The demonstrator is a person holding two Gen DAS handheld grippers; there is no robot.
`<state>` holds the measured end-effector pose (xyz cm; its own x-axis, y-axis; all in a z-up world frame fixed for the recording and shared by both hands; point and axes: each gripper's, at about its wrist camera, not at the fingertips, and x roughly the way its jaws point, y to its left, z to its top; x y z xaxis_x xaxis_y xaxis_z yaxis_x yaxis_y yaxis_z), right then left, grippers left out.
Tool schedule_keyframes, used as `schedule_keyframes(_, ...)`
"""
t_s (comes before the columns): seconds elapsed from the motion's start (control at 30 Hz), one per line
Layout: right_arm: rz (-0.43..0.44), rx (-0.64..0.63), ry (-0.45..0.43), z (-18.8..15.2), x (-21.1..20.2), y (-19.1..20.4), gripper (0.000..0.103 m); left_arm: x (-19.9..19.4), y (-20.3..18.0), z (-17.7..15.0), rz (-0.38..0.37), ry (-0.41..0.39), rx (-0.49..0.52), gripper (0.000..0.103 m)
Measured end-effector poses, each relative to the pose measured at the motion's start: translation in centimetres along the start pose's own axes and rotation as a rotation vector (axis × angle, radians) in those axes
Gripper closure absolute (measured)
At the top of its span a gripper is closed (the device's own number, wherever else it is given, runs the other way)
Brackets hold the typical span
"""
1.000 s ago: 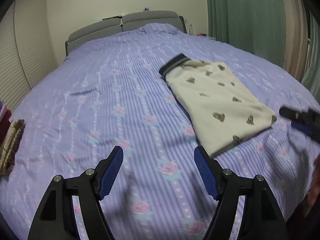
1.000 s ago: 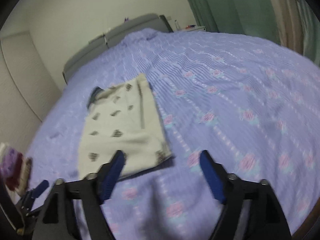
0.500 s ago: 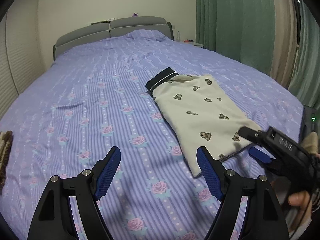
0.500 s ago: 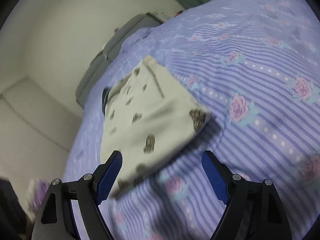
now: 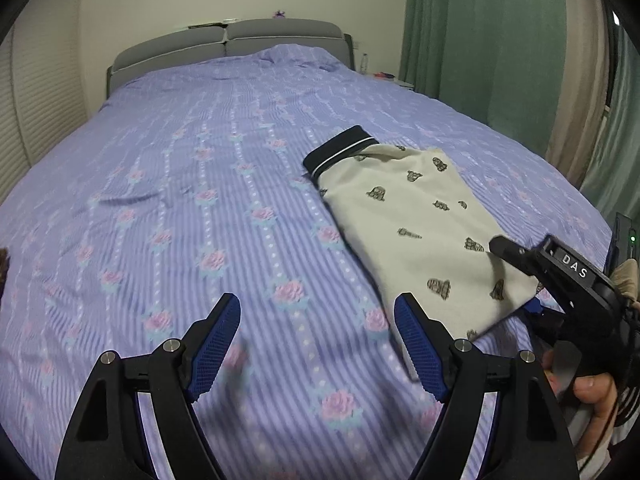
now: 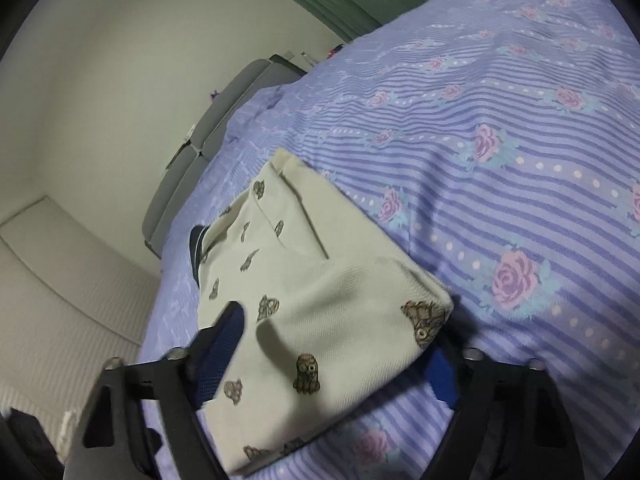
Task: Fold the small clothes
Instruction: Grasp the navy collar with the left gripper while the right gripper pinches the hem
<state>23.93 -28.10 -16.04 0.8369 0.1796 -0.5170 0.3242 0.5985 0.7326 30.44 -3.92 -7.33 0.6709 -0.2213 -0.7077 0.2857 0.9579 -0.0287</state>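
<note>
- A cream knitted garment with small brown printed figures and a dark navy ribbed band [image 5: 416,220] lies folded into a neat rectangle on a lilac striped bedspread with pink roses [image 5: 224,184]. In the left wrist view it sits right of centre, its navy band pointing to the upper middle of the frame.
- The left gripper [image 5: 318,340], black with blue ribbed pads, hovers at the bottom centre of its own view. Its jaws are spread wide and hold nothing; only bedspread shows between them.
- The right gripper [image 6: 336,360] has changed most. A second ago it hung back from the cloth; now its spread jaws straddle the garment's near corner, one finger above the fabric and the other beneath the edge. They are not closed on it.
- In the left wrist view, the same gripper enters from the lower right edge, its upper finger lying over the garment's near right corner.
- This probably means the next fold or a lift of the finished bundle is about to start, once the jaws pinch the corner.
- A grey padded headboard [image 5: 224,42] stands at the upper centre and green curtains [image 5: 480,40] hang at the upper right.
</note>
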Motion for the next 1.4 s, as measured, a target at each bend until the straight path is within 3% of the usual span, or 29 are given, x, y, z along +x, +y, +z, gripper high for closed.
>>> schedule_keyframes(0.13,0.017,0.053,0.012,0.6,0.1,-0.8,0.058,2.2,0.1,1.8,-0.068,0.012,0.019,0.024)
schedule_keyframes(0.3,0.013,0.051,0.011,0.6,-0.5,-1.0,0.071,5.9,1.3,4.5,-0.19,0.075,-0.039,0.024)
schedule_keyframes(0.47,-0.05,-0.015,0.014,0.6,-0.4,-0.3,0.072,10.1,2.2,6.5,-0.286,0.166,-0.123,0.024)
schedule_keyframes(0.63,-0.103,-0.085,0.011,0.5,-0.3,0.7,0.072,12.5,2.3,7.6,-0.338,0.188,-0.173,0.025)
schedule_keyframes(0.73,-0.116,-0.106,0.008,0.5,-0.1,0.9,0.072,13.6,2.5,8.0,-0.374,0.191,-0.211,0.035)
schedule_keyframes(0.93,-0.119,-0.111,0.007,0.3,0.0,0.7,0.072,15.9,2.9,8.9,-0.437,0.193,-0.292,0.038)
schedule_keyframes(1.03,-0.116,-0.111,0.006,0.4,0.1,0.7,0.072,16.2,3.3,9.0,-0.431,0.195,-0.337,0.052)
schedule_keyframes(1.13,-0.113,-0.108,0.007,0.5,0.1,0.7,0.072,15.7,3.1,9.0,-0.425,0.203,-0.314,0.062)
schedule_keyframes(1.27,-0.116,-0.138,-0.001,0.6,0.0,1.3,0.077,13.7,1.8,9.9,-0.366,0.15,-0.18,0.077)
schedule_keyframes(1.4,-0.1,-0.156,-0.014,0.8,-0.8,2.1,0.083,11.1,0.0,11.0,-0.309,0.092,-0.036,0.08)
